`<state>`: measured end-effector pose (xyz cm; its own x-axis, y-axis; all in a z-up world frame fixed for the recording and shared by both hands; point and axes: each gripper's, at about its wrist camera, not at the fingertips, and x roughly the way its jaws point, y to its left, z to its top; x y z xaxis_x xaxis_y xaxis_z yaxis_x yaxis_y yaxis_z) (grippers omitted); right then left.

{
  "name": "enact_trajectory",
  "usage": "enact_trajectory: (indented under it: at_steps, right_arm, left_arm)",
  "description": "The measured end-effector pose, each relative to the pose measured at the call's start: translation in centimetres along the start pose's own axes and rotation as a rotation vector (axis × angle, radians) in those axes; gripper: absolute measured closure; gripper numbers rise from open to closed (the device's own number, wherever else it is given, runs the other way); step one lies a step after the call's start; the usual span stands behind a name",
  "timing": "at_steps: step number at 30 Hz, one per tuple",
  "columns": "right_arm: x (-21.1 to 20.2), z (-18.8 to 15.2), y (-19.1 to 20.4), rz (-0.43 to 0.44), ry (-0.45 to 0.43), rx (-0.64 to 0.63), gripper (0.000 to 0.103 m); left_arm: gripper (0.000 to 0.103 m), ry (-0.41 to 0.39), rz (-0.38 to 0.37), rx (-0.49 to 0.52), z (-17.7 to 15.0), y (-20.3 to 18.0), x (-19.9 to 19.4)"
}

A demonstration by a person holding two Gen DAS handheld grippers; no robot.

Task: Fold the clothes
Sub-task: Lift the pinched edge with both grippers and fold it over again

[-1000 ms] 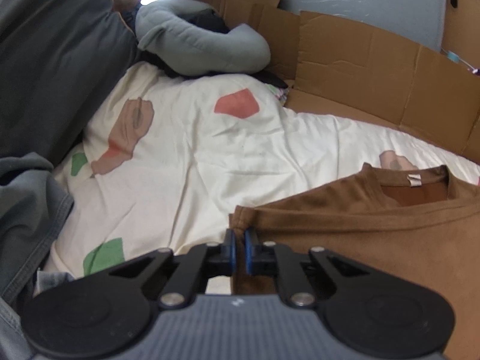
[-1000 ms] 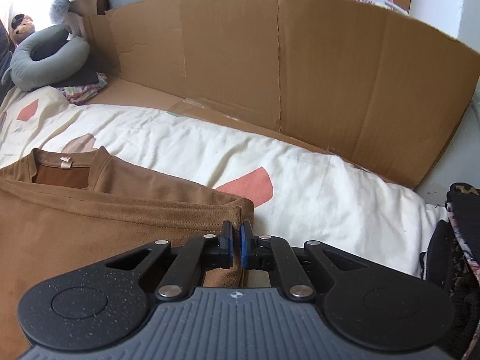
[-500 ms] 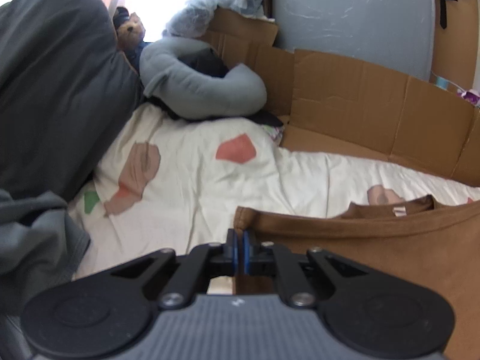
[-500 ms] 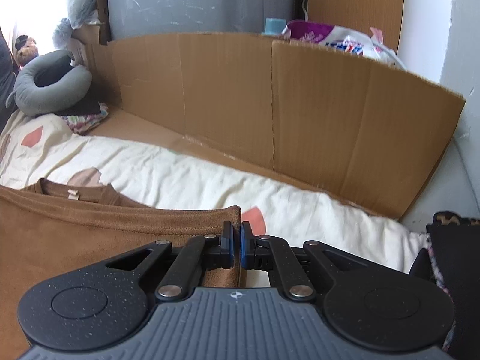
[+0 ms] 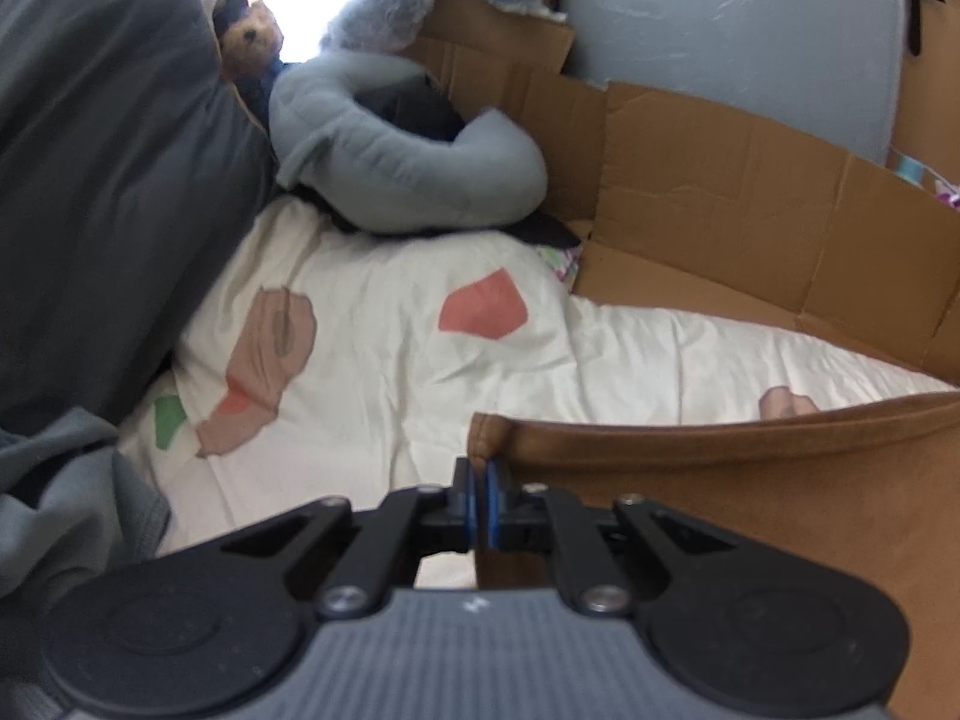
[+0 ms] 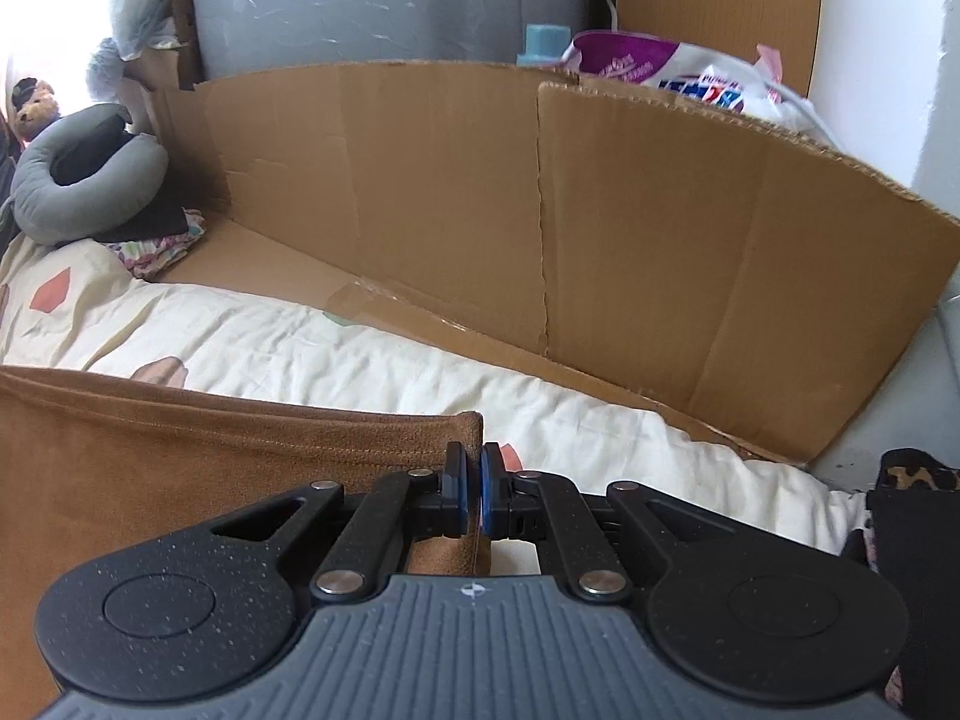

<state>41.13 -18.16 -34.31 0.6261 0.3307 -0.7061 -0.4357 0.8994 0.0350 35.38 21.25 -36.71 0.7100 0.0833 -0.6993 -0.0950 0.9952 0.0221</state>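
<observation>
A brown shirt (image 5: pixel 750 480) hangs lifted above the cream bedspread (image 5: pixel 420 372), its top edge stretched taut between both grippers. My left gripper (image 5: pixel 479 501) is shut on the shirt's left corner. In the right wrist view the same brown shirt (image 6: pixel 210 468) fills the lower left, and my right gripper (image 6: pixel 472 495) is shut on its right corner. The collar and label are hidden behind the raised cloth.
A cardboard wall (image 6: pixel 540 210) lines the far side of the bed. A grey neck pillow (image 5: pixel 396 180) and a teddy bear (image 5: pixel 252 42) lie at the head. Dark grey fabric (image 5: pixel 102 180) rises at left. Dark patterned clothes (image 6: pixel 912 516) sit at right.
Both grippers have risen with the shirt's corners. The shirt went from lying flat with its collar showing to hanging up, its edge hiding the collar.
</observation>
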Motion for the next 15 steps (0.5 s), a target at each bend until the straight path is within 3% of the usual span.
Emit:
enact_trajectory:
  at_steps: [15]
  right_arm:
    - [5.9,1.8,0.3,-0.053,0.106,0.057,0.101]
  left_arm:
    - [0.099,0.110,0.028,0.032,1.5,-0.6,5.2]
